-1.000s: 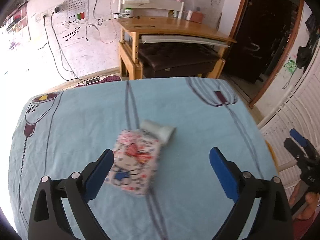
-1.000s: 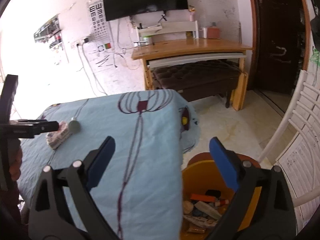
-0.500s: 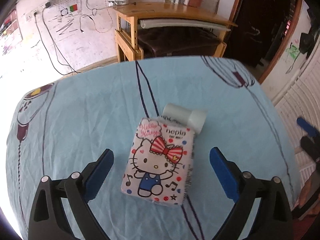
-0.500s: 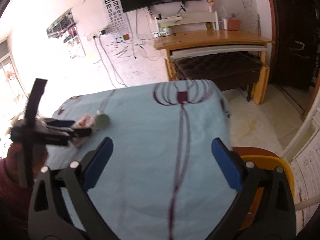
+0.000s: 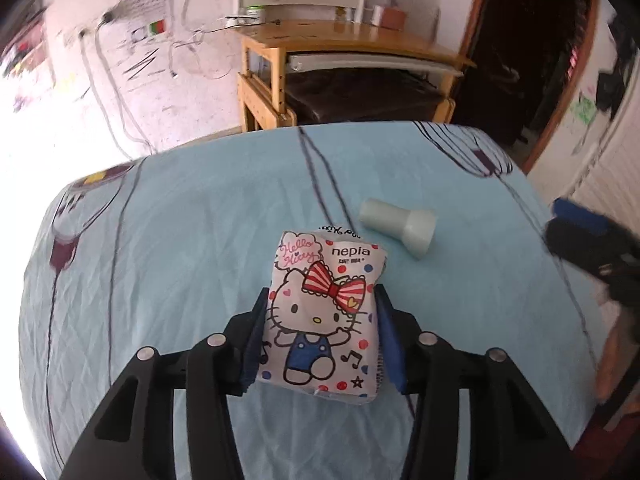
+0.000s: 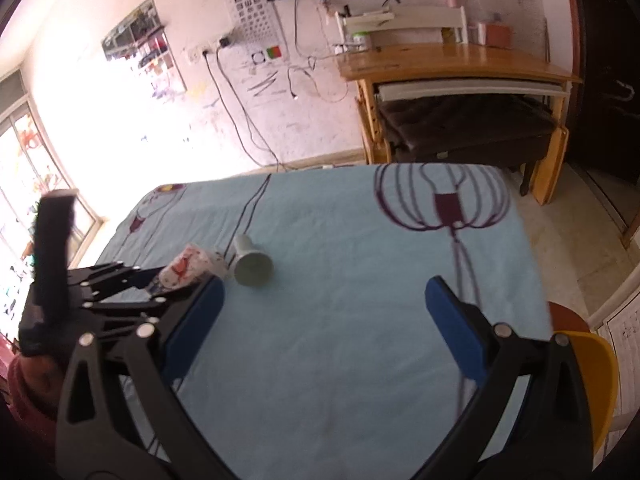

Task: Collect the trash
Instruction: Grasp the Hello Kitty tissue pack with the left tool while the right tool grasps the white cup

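A Hello Kitty tissue pack (image 5: 320, 312) lies on the light blue tablecloth (image 5: 180, 240). My left gripper (image 5: 320, 296) straddles it; its jaws are closing and both blue pads press against the pack's sides. From the right wrist view the same pack (image 6: 188, 268) shows in the left gripper (image 6: 160, 280) at the left. A pale green bottle-like piece (image 5: 400, 228) lies on its side just beyond the pack, seen too as the bottle piece (image 6: 252, 264). My right gripper (image 6: 324, 312) hovers open over the cloth, nothing between its fingers.
A yellow bin (image 6: 592, 364) stands on the floor off the table's right edge. A wooden desk (image 6: 452, 64) with a dark bench under it is against the far wall. White slatted furniture (image 5: 600, 160) flanks the right side.
My left gripper advanced over the tissue pack and its jaws drew in against it. The right gripper swung left from above the bin to over the table.
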Demonstrator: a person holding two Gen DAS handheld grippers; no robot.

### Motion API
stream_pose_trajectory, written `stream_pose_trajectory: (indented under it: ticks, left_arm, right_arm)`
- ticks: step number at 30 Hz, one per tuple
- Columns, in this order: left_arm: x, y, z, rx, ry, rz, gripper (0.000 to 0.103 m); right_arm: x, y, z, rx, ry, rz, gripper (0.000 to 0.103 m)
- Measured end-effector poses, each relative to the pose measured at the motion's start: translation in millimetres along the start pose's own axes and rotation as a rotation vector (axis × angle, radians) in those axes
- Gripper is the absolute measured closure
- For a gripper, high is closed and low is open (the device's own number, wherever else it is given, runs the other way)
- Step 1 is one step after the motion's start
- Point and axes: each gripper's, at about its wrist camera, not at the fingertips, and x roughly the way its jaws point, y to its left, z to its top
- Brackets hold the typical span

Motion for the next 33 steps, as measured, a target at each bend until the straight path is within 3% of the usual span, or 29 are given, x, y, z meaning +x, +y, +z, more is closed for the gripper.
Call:
stream_pose_trajectory:
  ticks: [8,12,18,21,23,25,27,33]
  left_arm:
    - [-27.9,37.4,-17.8,-0.098,-0.073,0.029,0.058]
    - [-33.5,44.3,-24.2,-0.101,-0.099,0.052,0.058]
    - [-26.3,56.7,-25.7,-0.128,-0.079,0.013,0.058]
    - [-22.5,61.7,-26.4,-0.145,-0.066,-0.008,0.058]
    - [-23.6,61.9,-28.0,-0.145,-0.069,-0.011,0.058]
    - [-23.4,61.6,-27.7,-0.146,-0.069,-0.009,0.058]
    - [-23.7,61.4,-27.9,-0.145,-0.07,-0.006,0.058]
    - [-23.9,55.6,-27.6,-0.134,-0.073,0.016,0.058]
  right_arm:
    - [56.7,39.8,14.9,-0.091,0.134,0.033,0.006]
    - [82.1,52.8,18.0,-0.117,0.183,0.005,0.006]
    - [95.6,60.6,17.3,-0.175,0.202,-0.066,0.006]
    - [96.8,66.5,15.0,-0.221,0.192,-0.106,0.017]
    - [93.8,68.5,15.1,-0.232,0.186,-0.1,0.032]
    - [91.3,71.8,14.1,-0.249,0.183,-0.094,0.06]
    - [87.6,72.9,11.5,-0.259,0.179,-0.093,0.07]
    - [76.8,71.7,5.3,-0.252,0.152,-0.085,0.072]
